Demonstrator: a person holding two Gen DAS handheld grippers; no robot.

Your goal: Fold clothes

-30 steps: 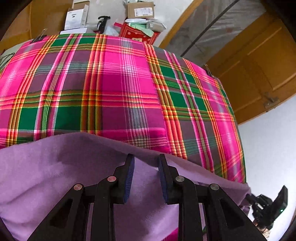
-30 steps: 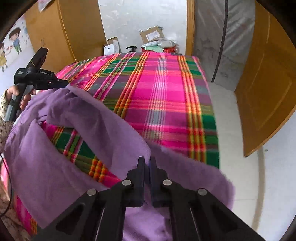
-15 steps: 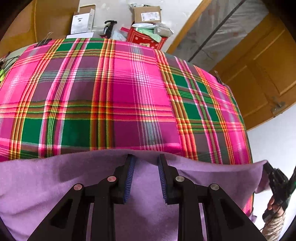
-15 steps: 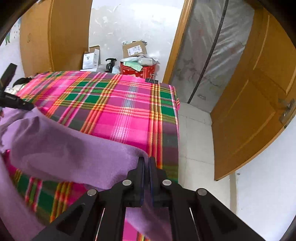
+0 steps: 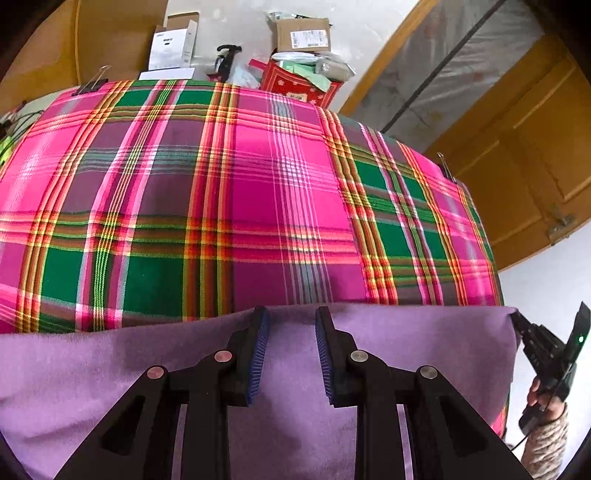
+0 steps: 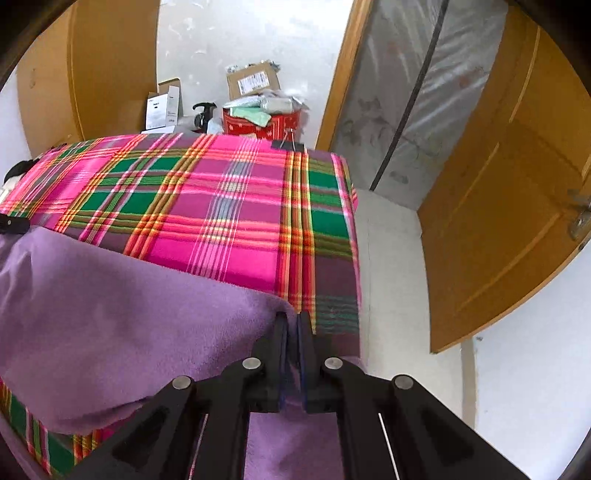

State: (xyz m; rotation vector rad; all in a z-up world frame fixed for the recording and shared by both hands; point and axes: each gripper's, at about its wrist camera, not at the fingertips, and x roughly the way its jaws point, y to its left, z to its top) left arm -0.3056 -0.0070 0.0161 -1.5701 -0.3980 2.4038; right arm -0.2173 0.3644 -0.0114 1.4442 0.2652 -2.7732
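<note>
A purple fleece garment [image 5: 406,350] hangs over the near part of a table covered in pink and green plaid [image 5: 258,203]. My left gripper [image 5: 291,325] is shut on its top edge, with cloth bunched between the blue pads. That edge runs taut to the right, where my right gripper [image 5: 519,323] pinches the corner, a hand [image 5: 543,398] behind it. In the right wrist view the right gripper [image 6: 291,321] is shut on the garment [image 6: 129,332] near the table's right edge [image 6: 356,258]. The left gripper's tip [image 6: 11,224] shows at the far left.
Cardboard boxes [image 5: 303,35] and a red box [image 5: 295,85] stand past the table's far end. Binder clips [image 6: 290,142] hold the plaid cover. A plastic-wrapped panel [image 6: 424,92] and a wooden door [image 6: 517,221] stand to the right, across a strip of pale floor [image 6: 391,277].
My right gripper has carried its corner of the garment out to the right. The sagging, folded-over cloth is now stretched into a straight edge. The left gripper has stayed nearly still.
</note>
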